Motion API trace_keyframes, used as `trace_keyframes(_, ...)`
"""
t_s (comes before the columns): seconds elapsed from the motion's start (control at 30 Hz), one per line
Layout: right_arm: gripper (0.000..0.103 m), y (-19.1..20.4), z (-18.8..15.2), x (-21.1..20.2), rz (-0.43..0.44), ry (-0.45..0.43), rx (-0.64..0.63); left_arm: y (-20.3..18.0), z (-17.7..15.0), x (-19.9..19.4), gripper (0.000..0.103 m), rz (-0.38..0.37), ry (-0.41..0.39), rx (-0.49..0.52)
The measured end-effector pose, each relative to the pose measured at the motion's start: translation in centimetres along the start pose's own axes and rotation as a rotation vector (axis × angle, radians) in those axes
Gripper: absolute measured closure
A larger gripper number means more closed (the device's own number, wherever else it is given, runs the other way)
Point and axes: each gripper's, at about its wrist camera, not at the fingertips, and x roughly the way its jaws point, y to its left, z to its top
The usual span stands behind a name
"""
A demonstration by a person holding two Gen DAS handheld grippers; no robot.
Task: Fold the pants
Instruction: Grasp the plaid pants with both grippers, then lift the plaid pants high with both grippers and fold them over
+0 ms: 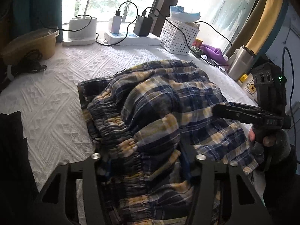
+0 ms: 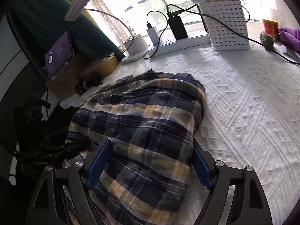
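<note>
Plaid pants bunched, folding barely begun

The navy-and-yellow plaid cotton pants (image 1: 150, 108) lie heaped mid-bench on the white textured cloth (image 1: 56, 86); left claw (image 1: 146, 166) clamps their elastic waistband, right claw (image 2: 150, 161) straddles fabric with jaws apart; flattening and folding remain.

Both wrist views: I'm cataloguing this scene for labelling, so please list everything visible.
plaid pants: one, navy and yellow, bunched mid-table
tablecloth: one, white, textured, covering the table
power strip: one, white, by the window
chargers: two, one black, one white, plugged into the strip
perforated basket: one, white, right of the strip
steel tumbler: one, silver, far right edge
purple cloth: one, beside the basket
tan basin: one, far left
phone: one, screen lit, left side
left tool: one, black, fabric between its fingers
right tool: one, black with blue pads, straddling the pants
</note>
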Motion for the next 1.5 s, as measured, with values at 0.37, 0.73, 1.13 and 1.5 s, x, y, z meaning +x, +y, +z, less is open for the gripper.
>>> trace_keyframes(0.37, 0.077, 1.3, 0.1, 1.2, -0.015, -0.009, 0.024, -0.7, -0.7, -1.2, 0.069, 0.053, -0.067, 0.014)
trace_keyframes(0.73, 0.082, 3.3, -0.7, -2.4, 0.02, -0.15, 0.008, -2.9, -0.9, -5.4, 0.071, 0.051, -0.173, 0.079)
trace_keyframes(1.13, 0.082, 6.8, -1.0, -7.9, -0.003, -0.264, -0.069, -5.7, -1.4, -10.0, 0.071, 0.078, -0.275, 0.144)
trace_keyframes(1.5, 0.082, 9.7, -2.3, -11.1, -0.009, -0.34, -0.135, -7.0, -2.1, -13.1, 0.07, 0.096, -0.344, 0.171)
